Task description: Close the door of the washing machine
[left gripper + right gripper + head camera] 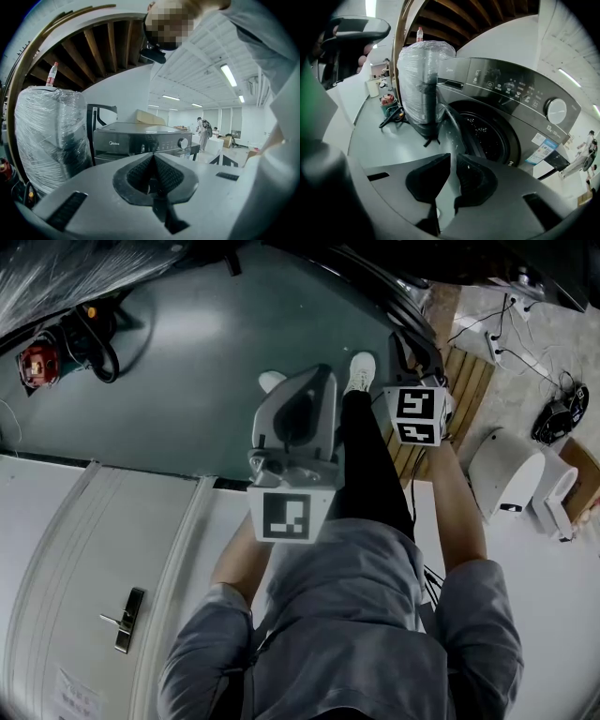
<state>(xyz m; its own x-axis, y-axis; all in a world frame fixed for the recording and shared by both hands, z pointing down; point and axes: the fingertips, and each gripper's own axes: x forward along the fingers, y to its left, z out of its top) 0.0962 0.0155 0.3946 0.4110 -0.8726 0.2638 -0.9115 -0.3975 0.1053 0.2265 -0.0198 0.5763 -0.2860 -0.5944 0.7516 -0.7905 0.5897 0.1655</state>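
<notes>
Our right gripper pinches the open door's edge at the washer; left gripper jaws together, empty.

Left gripper: ahead of chest at 12 o'clock, nearly level, jaws together, nothing between. Right gripper: at 1 o'clock, tilted down, jaws nearly together, thin slit between pads; whether pads press on anything, not clear. Left forearm, right forearm: both stretched forward.

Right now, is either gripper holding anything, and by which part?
The right gripper pinches the open door by its outer edge, seen edge-on between the jaws. The left gripper is shut and holds nothing.
</notes>
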